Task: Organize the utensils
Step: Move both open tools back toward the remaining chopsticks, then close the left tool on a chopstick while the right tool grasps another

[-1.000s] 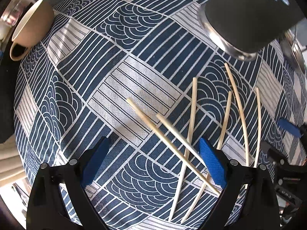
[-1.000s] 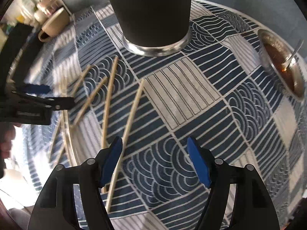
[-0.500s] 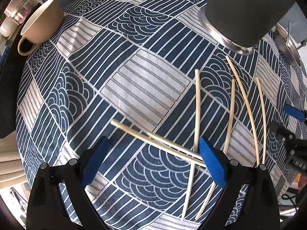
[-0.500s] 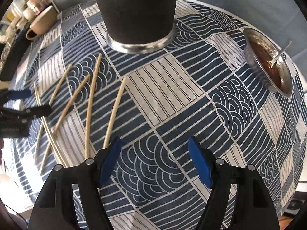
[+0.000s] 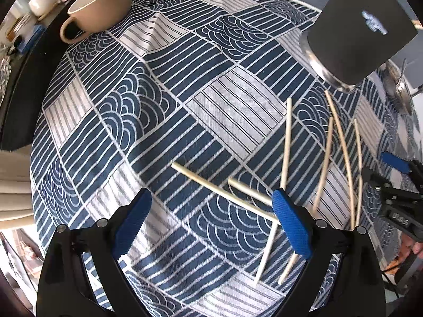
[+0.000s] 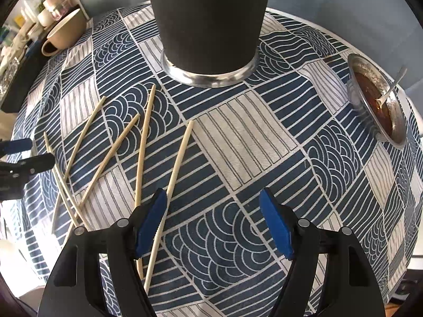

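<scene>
Blue-and-white patterned tablecloth (image 6: pixel 246 137) under chopsticks (image 6: pixel 144 142)

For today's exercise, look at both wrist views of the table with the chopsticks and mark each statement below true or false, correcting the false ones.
1. Both grippers are empty. True: the left gripper and right gripper stand open.
2. The chopsticks stand inside the black holder. False: they lie scattered on the tablecloth.
3. The metal bowl holds a spoon. True.
4. The beige cup lies tipped over. False: it stands upright.
</scene>
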Demonstrator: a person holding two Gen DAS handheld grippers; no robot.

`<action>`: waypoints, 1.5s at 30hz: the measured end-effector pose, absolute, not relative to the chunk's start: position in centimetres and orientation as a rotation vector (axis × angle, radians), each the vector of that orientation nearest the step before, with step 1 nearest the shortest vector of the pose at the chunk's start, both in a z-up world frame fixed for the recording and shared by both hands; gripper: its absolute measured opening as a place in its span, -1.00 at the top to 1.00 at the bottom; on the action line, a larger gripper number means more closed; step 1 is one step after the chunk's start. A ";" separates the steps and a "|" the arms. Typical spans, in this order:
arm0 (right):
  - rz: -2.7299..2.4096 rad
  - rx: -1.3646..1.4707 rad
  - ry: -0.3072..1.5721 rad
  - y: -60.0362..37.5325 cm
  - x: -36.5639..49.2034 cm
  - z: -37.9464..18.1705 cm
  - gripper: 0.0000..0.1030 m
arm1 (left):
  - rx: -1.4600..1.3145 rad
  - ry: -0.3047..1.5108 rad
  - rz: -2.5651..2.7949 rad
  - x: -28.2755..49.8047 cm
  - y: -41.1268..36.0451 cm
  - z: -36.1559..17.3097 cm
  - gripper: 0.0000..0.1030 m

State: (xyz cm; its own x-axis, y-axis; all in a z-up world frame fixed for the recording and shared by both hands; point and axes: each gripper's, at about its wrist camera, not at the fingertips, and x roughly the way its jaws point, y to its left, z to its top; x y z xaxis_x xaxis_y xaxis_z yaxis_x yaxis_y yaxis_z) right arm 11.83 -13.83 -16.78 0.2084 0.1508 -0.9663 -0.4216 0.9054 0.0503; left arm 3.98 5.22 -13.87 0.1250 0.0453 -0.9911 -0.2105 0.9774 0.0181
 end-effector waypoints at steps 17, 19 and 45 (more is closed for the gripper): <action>0.493 -0.296 1.278 -12.6 11.4 -16.6 0.25 | -0.119 1.475 0.265 2.1 5.3 -16.2 -0.71; 0.516 -0.299 1.275 -12.7 11.4 -16.3 0.53 | -0.119 1.465 0.262 3.1 7.0 -14.9 -0.53; 0.630 -0.014 1.432 -18.8 14.8 -17.0 0.91 | -0.305 1.515 0.158 -0.5 13.0 -12.7 0.91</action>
State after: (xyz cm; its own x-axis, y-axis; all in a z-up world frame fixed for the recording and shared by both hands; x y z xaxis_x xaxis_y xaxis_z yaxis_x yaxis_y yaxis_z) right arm 14.79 -18.85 -16.97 0.0064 0.3950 -0.9187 -0.4109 0.8386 0.3577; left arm -0.53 13.03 -12.71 0.0555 -0.0864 -0.9947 -0.2898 0.9520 -0.0989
